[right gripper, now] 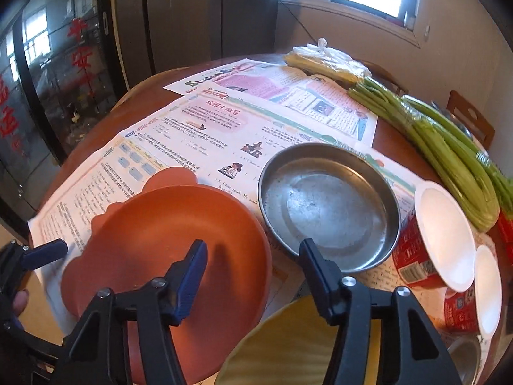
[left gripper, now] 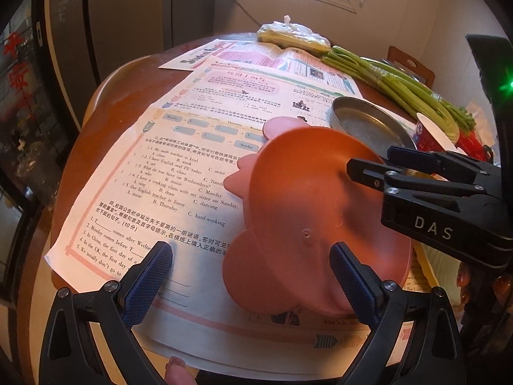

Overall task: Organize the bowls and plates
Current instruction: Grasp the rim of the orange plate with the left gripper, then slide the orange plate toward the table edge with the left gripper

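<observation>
Spread over a round brown table (right gripper: 96, 134): newspaper sheets (right gripper: 179, 147). At right, celery (right gripper: 449, 160); behind it, a plastic bag (right gripper: 327, 61) of yellow stalks. Right of centre, a steel dish (right gripper: 330, 205), then two red cups (right gripper: 413, 256) with white lids at its right. At bottom centre of the right wrist view, a yellow plate (right gripper: 288, 346) beneath the fingers.

Orange plate (right gripper: 160, 240) with lobed rim lying left of centre, just beside the dish. Right gripper (right gripper: 255, 272) parted moderately, straddling the plate's right edge: left pad over the plate's inside, right pad over the dish's near rim, gripping nothing visibly. Left gripper (left gripper: 256, 272) spread wide at the plate's near side, right pad against its lobed edge, left pad over paper, holding nothing.

Readable: "DAS" on the right gripper; "Student" heading one sheet; "Monday", "Sunday", "hard-working" in the exercises. Red characters on the glass at far left.
</observation>
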The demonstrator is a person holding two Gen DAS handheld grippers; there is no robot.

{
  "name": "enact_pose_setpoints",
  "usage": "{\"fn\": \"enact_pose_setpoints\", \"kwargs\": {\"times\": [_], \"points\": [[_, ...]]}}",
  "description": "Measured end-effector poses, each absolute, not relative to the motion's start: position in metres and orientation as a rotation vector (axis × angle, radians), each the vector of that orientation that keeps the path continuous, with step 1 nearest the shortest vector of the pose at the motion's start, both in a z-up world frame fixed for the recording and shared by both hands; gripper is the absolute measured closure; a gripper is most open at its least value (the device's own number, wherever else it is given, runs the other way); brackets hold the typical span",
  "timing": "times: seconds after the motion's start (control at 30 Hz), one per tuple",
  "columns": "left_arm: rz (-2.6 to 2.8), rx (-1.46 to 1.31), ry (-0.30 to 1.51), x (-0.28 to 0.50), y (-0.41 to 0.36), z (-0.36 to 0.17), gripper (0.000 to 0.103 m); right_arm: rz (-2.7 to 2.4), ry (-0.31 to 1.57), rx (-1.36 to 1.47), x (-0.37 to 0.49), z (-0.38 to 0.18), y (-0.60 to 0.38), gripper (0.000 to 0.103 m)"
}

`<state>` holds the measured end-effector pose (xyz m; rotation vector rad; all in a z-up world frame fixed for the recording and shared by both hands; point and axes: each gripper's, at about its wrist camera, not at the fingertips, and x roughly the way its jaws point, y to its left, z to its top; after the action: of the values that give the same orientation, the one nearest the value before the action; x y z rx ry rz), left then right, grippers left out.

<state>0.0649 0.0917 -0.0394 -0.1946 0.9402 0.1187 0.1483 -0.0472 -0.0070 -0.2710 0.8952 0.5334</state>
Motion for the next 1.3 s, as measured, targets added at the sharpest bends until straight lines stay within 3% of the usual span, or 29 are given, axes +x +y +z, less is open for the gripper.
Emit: {"fn": "enact_pose_setpoints", "kwargs": {"times": [0.2,0.47,0.53,0.67,0.87,1.3], "points": [[0.119,-0.195,0.941,0.065,0.092,-0.039,0.005,0.578,0.931,-0.253,0.147,-0.008,-0.048,0.053],[0.128,-0.164,0.933,0.065,0.09,-0.04,0.007,0.581,0.97,-0.268,0.152,-0.022,-0.041,0.057],[0.139,-0.154,0.926,0.065,0.089,-0.039,0.014,0.595,0.973,-0.256,0.151,-0.021,-0.043,0.057],[0.128,-0.139,0.908,0.065,0.088,-0.036,0.042,0.635,0.991,-0.208,0.15,-0.021,-0.045,0.057],[0.105,-0.183,0.901,0.065,0.099,-0.034,0.052,0.632,0.995,-0.176,0.144,-0.019,-0.044,0.057],[0.107,-0.155,0.863,0.108,0.144,-0.016,0.053,0.62,0.97,-0.042,0.16,-0.007,-0.023,0.057]]}}
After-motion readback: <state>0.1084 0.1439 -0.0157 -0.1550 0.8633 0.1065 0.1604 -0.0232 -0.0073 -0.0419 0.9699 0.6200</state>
